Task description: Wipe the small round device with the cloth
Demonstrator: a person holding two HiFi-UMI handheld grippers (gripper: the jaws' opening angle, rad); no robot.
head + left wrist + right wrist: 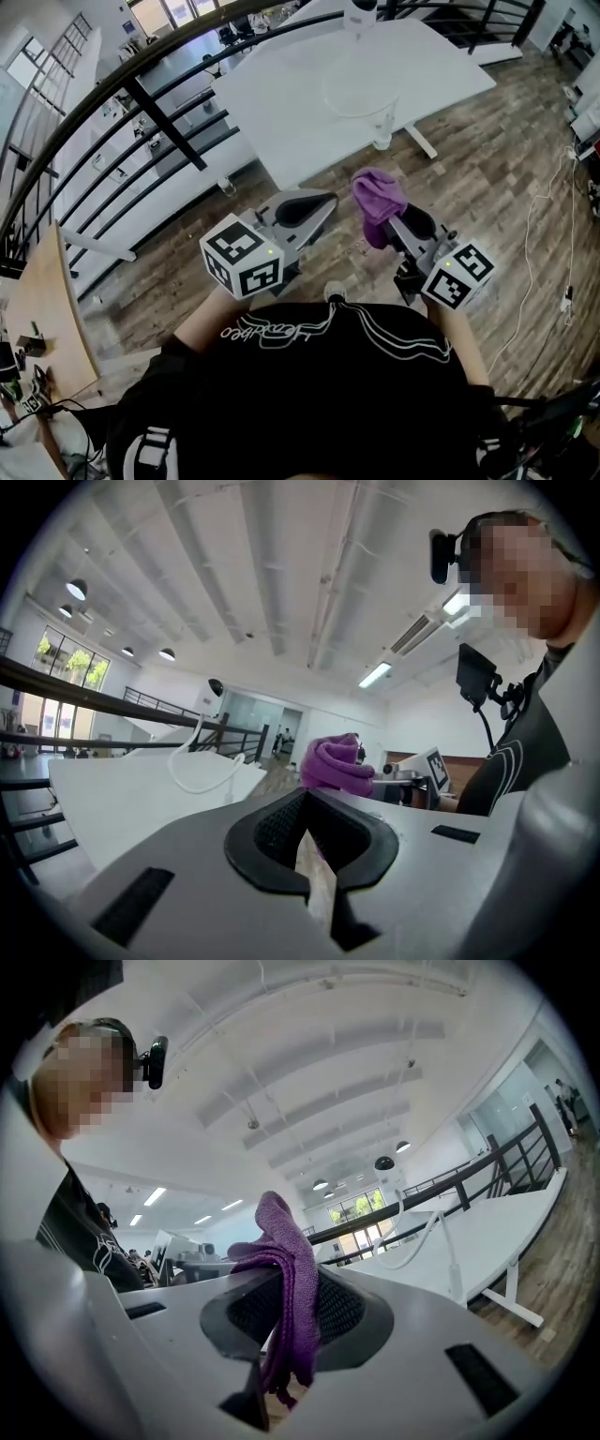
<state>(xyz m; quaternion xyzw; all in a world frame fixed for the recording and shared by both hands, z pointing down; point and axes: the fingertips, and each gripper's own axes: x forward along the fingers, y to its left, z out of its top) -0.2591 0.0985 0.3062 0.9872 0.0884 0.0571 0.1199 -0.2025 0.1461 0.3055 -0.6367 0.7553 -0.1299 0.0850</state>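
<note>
The right hand-held gripper (412, 225) is clamped on the purple cloth (378, 202), which bunches up out of its jaws. The left hand-held gripper (302, 210) has its jaws together with nothing in them. Both sit close to the person's chest, off the near edge of the white counter (281, 103). The round device (361, 6) is way over at the counter's far edge, well apart from both.

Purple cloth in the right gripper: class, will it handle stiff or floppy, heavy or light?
Probably floppy: the purple cloth folds and hangs limp between the jaws of the right gripper. Likely light: a narrow pinch holds it upright.
</note>
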